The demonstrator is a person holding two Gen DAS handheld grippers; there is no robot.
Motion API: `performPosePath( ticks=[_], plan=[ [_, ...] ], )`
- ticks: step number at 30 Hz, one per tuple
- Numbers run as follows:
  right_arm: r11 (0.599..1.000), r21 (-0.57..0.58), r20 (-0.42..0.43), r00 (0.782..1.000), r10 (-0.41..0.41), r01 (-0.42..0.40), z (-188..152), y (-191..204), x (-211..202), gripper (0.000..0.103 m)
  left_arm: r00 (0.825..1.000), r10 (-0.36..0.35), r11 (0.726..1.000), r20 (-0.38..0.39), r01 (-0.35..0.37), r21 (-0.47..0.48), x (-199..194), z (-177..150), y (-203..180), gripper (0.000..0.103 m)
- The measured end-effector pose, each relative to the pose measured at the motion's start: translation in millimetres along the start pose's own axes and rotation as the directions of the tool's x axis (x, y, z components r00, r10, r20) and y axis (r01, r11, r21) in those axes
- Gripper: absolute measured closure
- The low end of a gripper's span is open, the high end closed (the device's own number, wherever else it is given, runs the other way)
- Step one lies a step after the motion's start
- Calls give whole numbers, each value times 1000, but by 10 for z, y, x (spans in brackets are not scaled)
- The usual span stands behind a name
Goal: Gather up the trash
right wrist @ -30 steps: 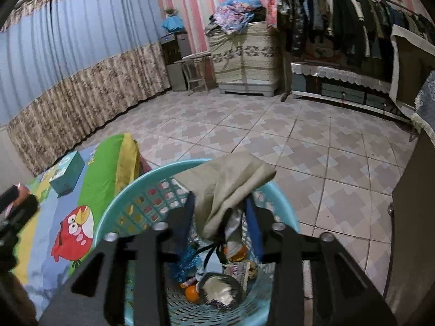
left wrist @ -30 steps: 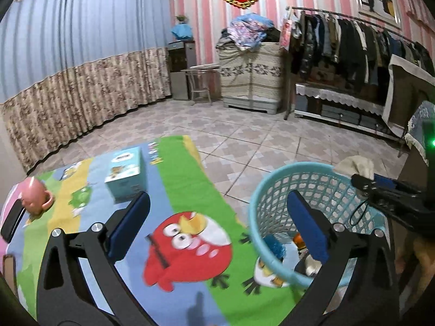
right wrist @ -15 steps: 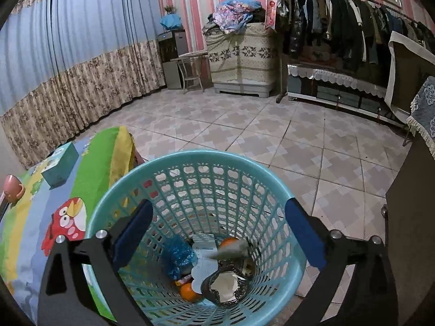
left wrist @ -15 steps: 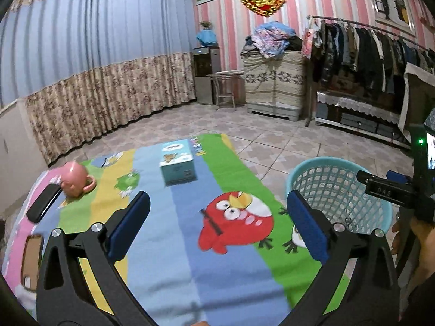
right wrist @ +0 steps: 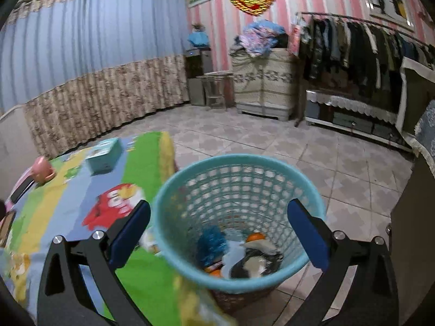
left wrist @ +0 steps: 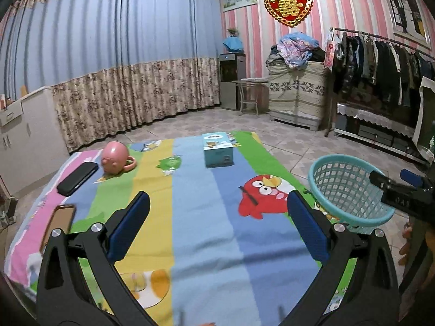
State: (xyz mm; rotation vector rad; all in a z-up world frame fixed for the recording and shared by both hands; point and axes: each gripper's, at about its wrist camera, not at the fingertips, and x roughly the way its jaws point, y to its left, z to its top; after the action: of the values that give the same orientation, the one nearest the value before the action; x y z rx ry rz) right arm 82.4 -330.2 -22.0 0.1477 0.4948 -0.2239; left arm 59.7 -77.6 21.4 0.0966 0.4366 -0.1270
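A teal mesh basket (right wrist: 236, 159) stands on the floor beside the table. It holds trash: a blue wrapper (right wrist: 212, 244), orange peel (right wrist: 255, 236) and a pale crumpled wad (right wrist: 254, 265). My right gripper (right wrist: 218, 206) hangs open just above and in front of the basket, with nothing between its blue pads. In the left wrist view the basket (left wrist: 339, 157) sits at the right, with the right gripper (left wrist: 391, 175) beside its rim. My left gripper (left wrist: 217, 198) is open and empty above the cartoon-print tablecloth (left wrist: 190, 217).
On the cloth lie a pink mug (left wrist: 115, 157), a teal tissue box (left wrist: 217, 149), a black phone (left wrist: 77, 178) and a second phone in a brown case (left wrist: 58, 225). Tiled floor stretches beyond, with a clothes rack (left wrist: 380, 54) and a dark cabinet at the right.
The right gripper opened and the beige wad it held fell into the basket; it then drew back. The left gripper pulled back and swung left, so more of the table shows.
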Motion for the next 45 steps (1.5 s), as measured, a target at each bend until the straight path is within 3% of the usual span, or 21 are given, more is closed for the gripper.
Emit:
performPosePath(
  ticks=[5, 14, 20, 45],
  plan=[
    [996, -62, -1, 998, 57, -57, -196, 347, -263, 5, 1000, 28, 1000, 7, -28, -11, -183, -153, 166, 5],
    [980, -180, 65, 994, 93, -80, -424, 778, -686, 5, 999, 51, 996, -6, -52, -77, -307, -360, 499, 5],
    [976, -188, 87, 988, 130, -112, -419, 825, -754, 5, 999, 46, 995, 3, -46, -93, -345, -400, 571, 5],
    [980, -178, 101, 989, 110, -91, -413, 830, -743, 5, 999, 29, 996, 29, -27, -88, -379, -419, 486, 5]
  ],
)
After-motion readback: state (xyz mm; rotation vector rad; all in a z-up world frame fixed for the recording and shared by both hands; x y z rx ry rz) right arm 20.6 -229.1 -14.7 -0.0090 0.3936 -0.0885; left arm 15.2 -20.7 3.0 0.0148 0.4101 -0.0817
